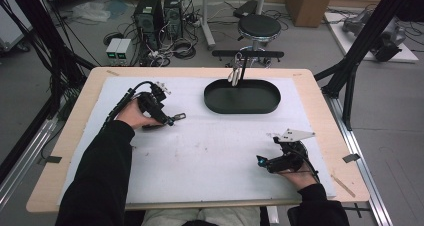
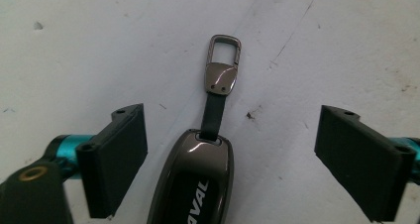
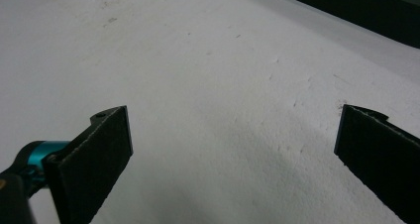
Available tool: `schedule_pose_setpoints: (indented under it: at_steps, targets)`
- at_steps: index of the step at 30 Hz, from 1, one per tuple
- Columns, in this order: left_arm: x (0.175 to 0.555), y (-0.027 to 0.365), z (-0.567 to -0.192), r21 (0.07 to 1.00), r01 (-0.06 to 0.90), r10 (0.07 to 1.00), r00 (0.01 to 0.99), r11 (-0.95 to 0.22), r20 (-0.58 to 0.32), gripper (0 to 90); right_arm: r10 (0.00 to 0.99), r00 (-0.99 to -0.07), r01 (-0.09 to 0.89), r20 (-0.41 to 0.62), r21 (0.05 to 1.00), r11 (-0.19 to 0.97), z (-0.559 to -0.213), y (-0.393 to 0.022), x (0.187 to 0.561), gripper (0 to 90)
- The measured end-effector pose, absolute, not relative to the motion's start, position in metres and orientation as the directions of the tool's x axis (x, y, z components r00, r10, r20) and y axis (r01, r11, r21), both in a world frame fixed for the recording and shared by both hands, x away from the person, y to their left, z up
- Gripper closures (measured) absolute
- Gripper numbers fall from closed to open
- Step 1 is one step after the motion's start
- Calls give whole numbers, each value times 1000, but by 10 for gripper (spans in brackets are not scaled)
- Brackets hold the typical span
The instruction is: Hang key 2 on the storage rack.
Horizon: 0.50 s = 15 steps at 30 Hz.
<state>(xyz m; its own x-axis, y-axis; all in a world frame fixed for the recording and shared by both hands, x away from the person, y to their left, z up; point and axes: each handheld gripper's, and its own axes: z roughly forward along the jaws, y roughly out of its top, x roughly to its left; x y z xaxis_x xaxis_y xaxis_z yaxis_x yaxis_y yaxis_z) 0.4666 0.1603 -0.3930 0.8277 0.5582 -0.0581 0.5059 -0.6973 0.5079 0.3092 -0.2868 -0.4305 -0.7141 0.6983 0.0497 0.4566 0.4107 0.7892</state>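
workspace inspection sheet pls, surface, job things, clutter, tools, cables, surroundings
Surface: white mat on a wooden table, faint scuffs and specks.
Job's things: key fob with strap and metal clip, lying flat between the left tool's open jaws; black oval tray at the far side.
Clutter: nothing seen on the mat.
Grippers: left tool open around the fob, not touching; right tool open, empty.
Cables: one trails from the left tool.
Surroundings: stool, computer towers, floor cables.
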Motion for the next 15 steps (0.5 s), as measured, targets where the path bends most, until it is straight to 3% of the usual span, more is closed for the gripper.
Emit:
schedule_pose_setpoints:
  at_steps: [6,15]
  targets:
    - [471,151,-392,483,490,540,841,-725,-42,243,700,-713,456,42,786,418,-431,-288,308,7]
    - [469,132,-410,386,496,566,820,-778,86,528,698,-715,454,43,788,416,-430,-288,308,7]
